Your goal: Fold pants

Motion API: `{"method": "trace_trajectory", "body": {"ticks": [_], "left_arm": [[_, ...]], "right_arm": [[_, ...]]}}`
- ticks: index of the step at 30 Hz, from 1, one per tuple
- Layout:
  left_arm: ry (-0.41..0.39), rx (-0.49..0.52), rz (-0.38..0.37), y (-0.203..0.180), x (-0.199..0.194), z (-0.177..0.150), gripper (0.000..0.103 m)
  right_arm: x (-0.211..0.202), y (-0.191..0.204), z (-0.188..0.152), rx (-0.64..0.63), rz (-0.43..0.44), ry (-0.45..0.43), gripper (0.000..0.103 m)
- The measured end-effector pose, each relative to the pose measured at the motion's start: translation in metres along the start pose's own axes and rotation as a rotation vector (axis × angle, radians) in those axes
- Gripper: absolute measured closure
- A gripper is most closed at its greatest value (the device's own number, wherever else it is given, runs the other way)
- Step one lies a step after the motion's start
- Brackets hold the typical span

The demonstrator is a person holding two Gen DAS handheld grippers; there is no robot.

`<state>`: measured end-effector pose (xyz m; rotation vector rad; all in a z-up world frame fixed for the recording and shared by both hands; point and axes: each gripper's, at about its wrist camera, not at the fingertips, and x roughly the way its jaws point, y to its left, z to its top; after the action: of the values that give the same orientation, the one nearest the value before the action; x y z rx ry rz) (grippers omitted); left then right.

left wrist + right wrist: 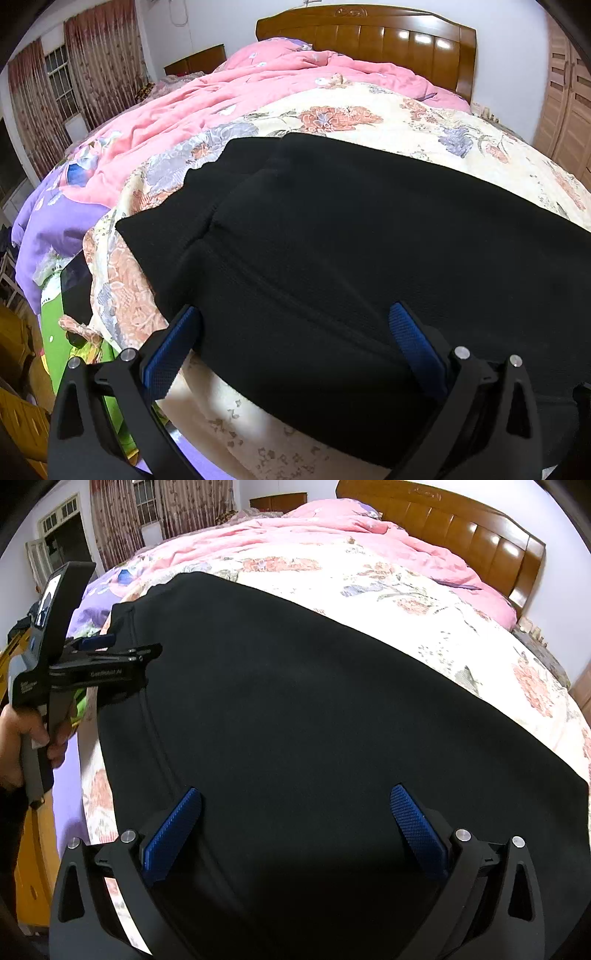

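Black pants [332, 240] spread flat across floral bed cover [369, 114], laid out for folding. Left gripper [295, 347] spread wide over near hem, probably lining up a pinch. Right gripper [295, 827] likewise spread above cloth, holding nothing.

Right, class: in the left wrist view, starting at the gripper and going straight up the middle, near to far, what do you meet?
left gripper → black pants → cream floral sheet → pink quilt → wooden headboard → white wall
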<state>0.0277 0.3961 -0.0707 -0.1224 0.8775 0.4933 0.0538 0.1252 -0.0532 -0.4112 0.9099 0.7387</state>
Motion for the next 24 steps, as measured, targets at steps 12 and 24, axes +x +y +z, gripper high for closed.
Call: {"method": "trace_trajectory", "body": {"ticks": [12,24], "left_arm": [[-0.063,0.24,-0.35,-0.143,-0.098,-0.001,0.002],[0.047,0.558,-0.509,-0.298,-0.093,-0.055,0.001]], "right_arm": [[-0.111,-0.135,-0.127,0.369,-0.164,-0.086,0.005],[-0.165,-0.187,-0.238,0.43,-0.245,-0.029,0.005]]}}
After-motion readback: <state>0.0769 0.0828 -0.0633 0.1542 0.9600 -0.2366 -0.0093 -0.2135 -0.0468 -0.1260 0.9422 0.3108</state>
